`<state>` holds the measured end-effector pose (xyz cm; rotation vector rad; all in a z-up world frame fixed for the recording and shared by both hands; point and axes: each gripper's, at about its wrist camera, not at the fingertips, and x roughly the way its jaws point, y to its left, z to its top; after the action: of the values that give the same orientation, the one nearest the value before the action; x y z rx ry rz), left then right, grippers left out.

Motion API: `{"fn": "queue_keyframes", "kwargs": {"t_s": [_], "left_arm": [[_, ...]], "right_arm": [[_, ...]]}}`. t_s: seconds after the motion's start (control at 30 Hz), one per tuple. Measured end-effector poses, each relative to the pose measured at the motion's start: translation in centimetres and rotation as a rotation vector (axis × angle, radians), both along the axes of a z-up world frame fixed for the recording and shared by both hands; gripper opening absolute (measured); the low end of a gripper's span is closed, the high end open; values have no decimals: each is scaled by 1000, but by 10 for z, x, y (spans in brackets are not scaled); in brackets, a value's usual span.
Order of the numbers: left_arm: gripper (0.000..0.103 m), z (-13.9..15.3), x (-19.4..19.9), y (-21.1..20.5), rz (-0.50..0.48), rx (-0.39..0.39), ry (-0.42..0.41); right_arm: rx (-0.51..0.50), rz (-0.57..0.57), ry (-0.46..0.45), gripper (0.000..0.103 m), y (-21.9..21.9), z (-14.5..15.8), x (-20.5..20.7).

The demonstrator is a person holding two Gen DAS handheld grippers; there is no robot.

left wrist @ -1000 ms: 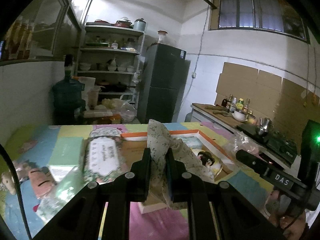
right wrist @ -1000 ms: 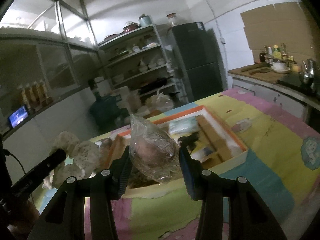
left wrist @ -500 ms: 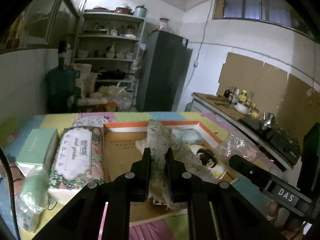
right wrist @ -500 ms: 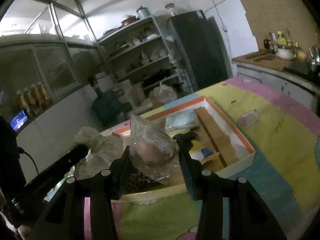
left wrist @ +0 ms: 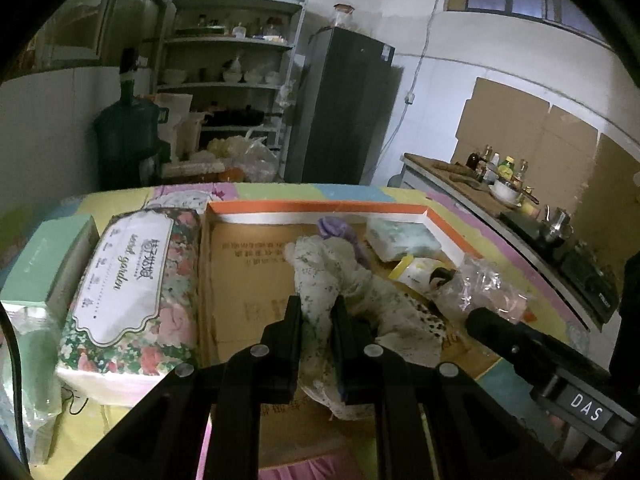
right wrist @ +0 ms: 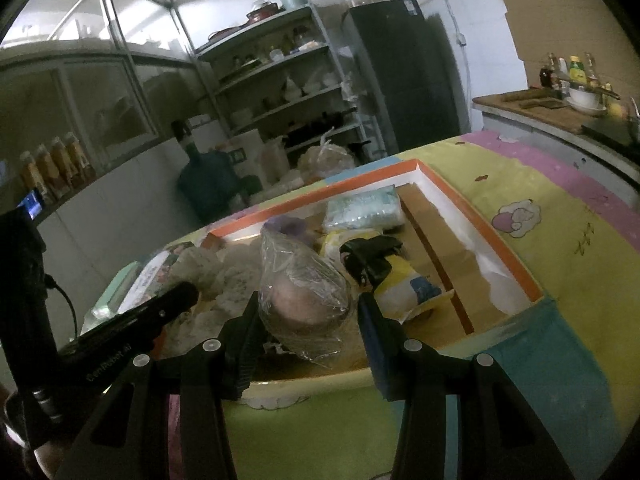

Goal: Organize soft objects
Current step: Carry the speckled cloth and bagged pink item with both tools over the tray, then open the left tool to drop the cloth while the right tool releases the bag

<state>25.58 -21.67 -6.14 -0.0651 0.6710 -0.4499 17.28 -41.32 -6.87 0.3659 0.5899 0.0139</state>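
Note:
My left gripper (left wrist: 316,312) is shut on a white floral soft toy (left wrist: 340,280) and holds it low inside the orange-rimmed cardboard box (left wrist: 316,207). My right gripper (right wrist: 306,312) is shut on a pinkish soft object in a clear plastic bag (right wrist: 300,284), over the box's near edge (right wrist: 480,216). In the box lie a yellow doll with black hair (right wrist: 384,268), a pale green packet (right wrist: 364,208) and a purple soft item (left wrist: 338,230). The floral toy also shows in the right wrist view (right wrist: 224,276).
Left of the box lie a floral tissue pack (left wrist: 128,280), a mint green box (left wrist: 48,256) and a bagged green item (left wrist: 32,360). The table has a colourful cloth (right wrist: 560,248). A counter with a stove (left wrist: 560,240), a fridge (left wrist: 344,108) and shelves (left wrist: 228,80) stand behind.
Both grippers have moved forward and down toward the box. The floral toy has come down from above the box to low inside it. The bagged object now hangs over the box's near edge.

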Motion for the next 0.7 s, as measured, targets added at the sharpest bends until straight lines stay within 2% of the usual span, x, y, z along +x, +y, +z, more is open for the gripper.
{"fn": "queue_keyframes", "kwargs": {"t_s": [0.23, 0.4, 0.47, 0.5, 0.57, 0.63, 0.7], "left_arm": [[17, -8, 13, -1, -11, -41, 72], [21, -11, 14, -2, -1, -33, 88], [30, -10, 11, -3, -9, -40, 80], [38, -9, 10, -3, -11, -43, 72], [51, -5, 4, -4, -11, -39, 41], [71, -2, -1, -5, 3, -20, 9], [78, 4, -7, -3, 22, -6, -27]], "right_arm": [[-22, -9, 31, 48, -2, -4, 14], [-15, -9, 37, 50, -5, -7, 18], [-13, -16, 22, 50, -6, -7, 17], [-10, -17, 16, 51, -6, -7, 15], [-5, -21, 2, 61, -6, -6, 12], [-4, -28, -12, 68, -7, -5, 9], [-4, -35, -16, 69, -7, -4, 6]]}}
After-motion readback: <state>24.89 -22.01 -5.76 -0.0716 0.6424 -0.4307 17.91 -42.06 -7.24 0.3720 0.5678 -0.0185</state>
